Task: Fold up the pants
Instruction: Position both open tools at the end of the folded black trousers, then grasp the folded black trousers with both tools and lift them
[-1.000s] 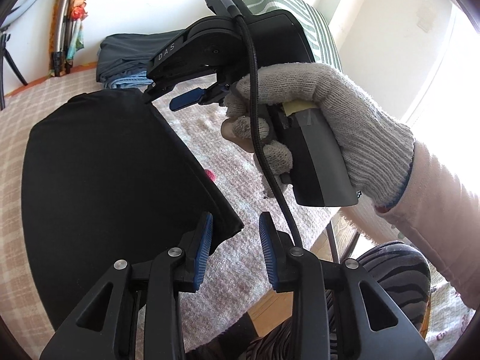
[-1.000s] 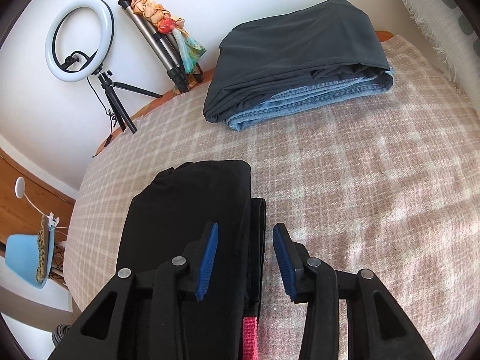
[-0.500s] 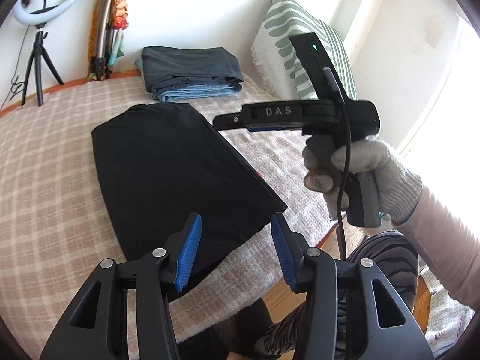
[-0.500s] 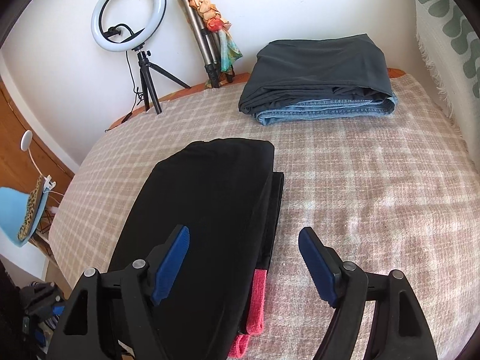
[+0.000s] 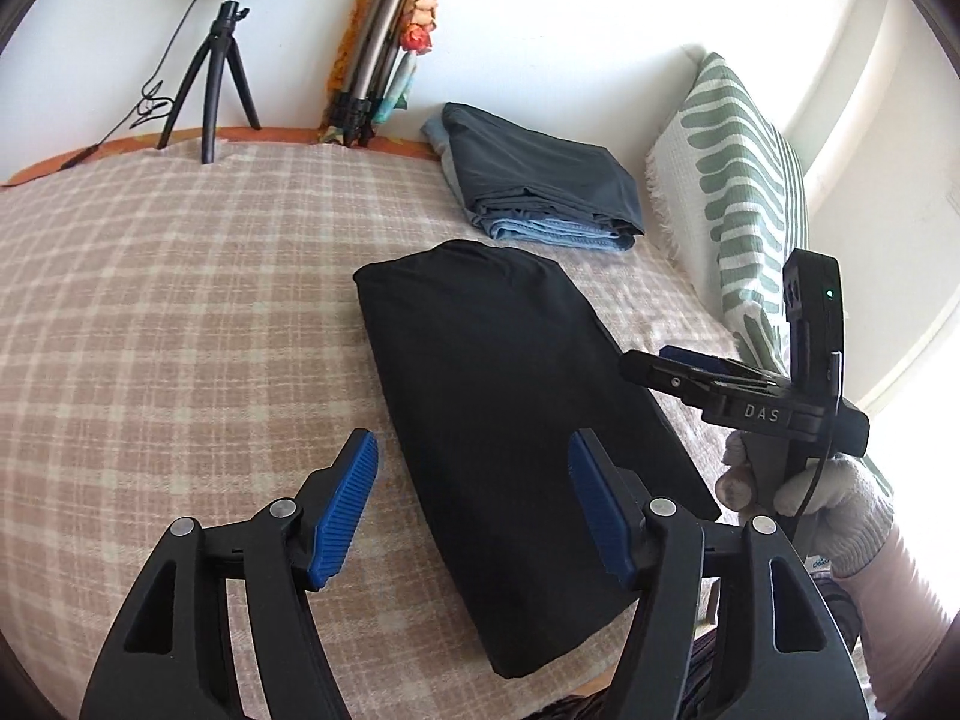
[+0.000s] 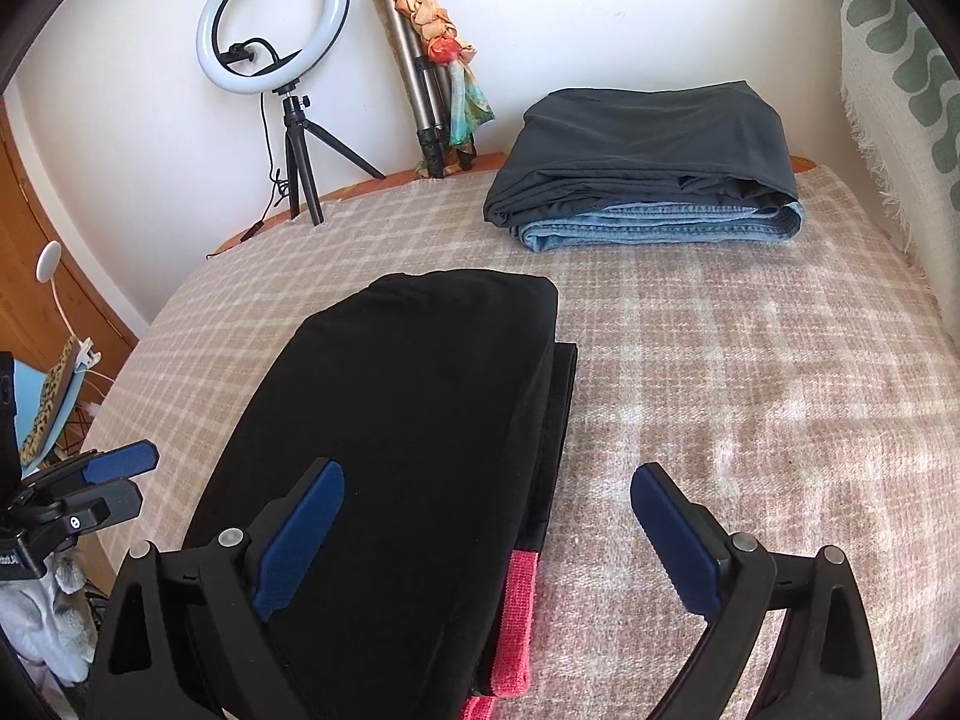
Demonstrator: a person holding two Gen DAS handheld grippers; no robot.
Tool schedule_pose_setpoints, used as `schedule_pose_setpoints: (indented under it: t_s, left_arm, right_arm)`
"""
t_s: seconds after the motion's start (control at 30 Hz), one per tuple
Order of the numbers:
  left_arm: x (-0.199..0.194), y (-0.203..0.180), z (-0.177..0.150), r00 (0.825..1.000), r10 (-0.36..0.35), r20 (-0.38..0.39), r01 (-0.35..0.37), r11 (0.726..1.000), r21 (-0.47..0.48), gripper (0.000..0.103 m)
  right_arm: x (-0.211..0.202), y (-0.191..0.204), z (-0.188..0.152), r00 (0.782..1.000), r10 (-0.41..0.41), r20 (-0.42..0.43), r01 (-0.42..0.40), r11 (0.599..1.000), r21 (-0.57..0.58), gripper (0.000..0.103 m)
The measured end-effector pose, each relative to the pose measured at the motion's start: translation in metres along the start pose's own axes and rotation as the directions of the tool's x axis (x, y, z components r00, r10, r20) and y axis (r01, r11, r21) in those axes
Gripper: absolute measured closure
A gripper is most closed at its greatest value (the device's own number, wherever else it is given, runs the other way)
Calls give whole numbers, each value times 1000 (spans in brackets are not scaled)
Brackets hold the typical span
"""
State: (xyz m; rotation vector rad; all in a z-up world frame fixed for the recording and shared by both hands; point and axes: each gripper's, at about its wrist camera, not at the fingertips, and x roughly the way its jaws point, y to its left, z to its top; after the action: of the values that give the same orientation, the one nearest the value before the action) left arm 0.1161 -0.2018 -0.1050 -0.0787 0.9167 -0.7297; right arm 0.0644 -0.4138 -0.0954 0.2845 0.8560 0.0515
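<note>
The black pants [image 5: 504, 408] lie folded in a long rectangle on the plaid bed cover [image 5: 180, 324]. They also show in the right wrist view [image 6: 408, 420], with a pink waistband edge [image 6: 519, 618] sticking out at the near right. My left gripper [image 5: 474, 510] is open and empty, held above the near end of the pants. My right gripper [image 6: 486, 534] is open and empty, held above the pants' right edge. The right gripper also shows in the left wrist view [image 5: 714, 375], in a gloved hand.
A stack of folded dark grey pants and blue jeans [image 6: 648, 174] lies at the back of the bed. A ring light on a tripod [image 6: 276, 42] and a folded tripod [image 6: 426, 78] stand by the wall. A green-patterned pillow [image 5: 738, 180] leans at the right.
Both grippers have opened wide and pulled back from the black pants. The right gripper has moved from the middle of the left view to its right side.
</note>
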Motion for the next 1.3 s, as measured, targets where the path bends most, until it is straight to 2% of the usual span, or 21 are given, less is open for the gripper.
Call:
schedule_pose_setpoints:
  t_s: [0.13, 0.23, 0.3, 0.43, 0.57, 0.8, 0.87, 0.93, 1.03, 1.2, 1.23, 1.27, 1.3]
  left_arm:
    - [19, 20, 3, 998, 25, -58, -30, 996, -84, 38]
    - [30, 35, 2, 996, -8, -90, -7, 985, -171, 37]
    - [35, 41, -1, 995, -21, -97, 0, 977, -214, 37]
    - [45, 46, -5, 991, -73, -113, 39, 960, -276, 37]
    - [50, 44, -6, 988, -97, -116, 62, 960, -275, 37]
    - [58, 38, 0, 981, -157, -115, 123, 957, -263, 40]
    - [61, 38, 1, 977, -180, -118, 144, 954, -263, 42]
    - [64, 41, 2, 969, -212, -125, 171, 946, -277, 51]
    - [69, 41, 3, 965, -232, -120, 192, 941, -278, 55]
    - [76, 36, 6, 962, -248, -114, 211, 941, -266, 56]
    - [77, 34, 7, 962, -248, -111, 212, 942, -261, 56]
    - [78, 33, 7, 963, -245, -108, 212, 944, -253, 56]
    - [80, 31, 8, 965, -240, -108, 208, 946, -249, 57]
  right_arm:
    - [4, -2, 3, 1000, 13, -12, -13, 1000, 9, 5]
    - [12, -11, 7, 998, 7, -56, -5, 999, 47, 5]
    - [19, -23, 9, 996, 31, -86, -22, 995, 101, 6]
    - [29, -45, 5, 987, 110, -118, -83, 974, 212, 18]
    - [33, -59, 1, 978, 177, -114, -140, 952, 274, 25]
    - [40, -53, -2, 956, 265, -129, -225, 940, 256, 33]
    - [43, -51, -2, 944, 302, -132, -262, 931, 255, 33]
    - [46, -51, -2, 935, 328, -133, -288, 924, 252, 34]
    - [53, -53, -2, 901, 415, -124, -367, 884, 291, 35]
    - [61, -49, 1, 871, 481, -104, -431, 848, 309, 35]
    - [63, -46, 1, 870, 482, -107, -433, 849, 304, 39]
    - [64, -43, 2, 875, 472, -110, -425, 857, 291, 48]
    - [67, -39, 2, 882, 454, -124, -409, 870, 277, 53]
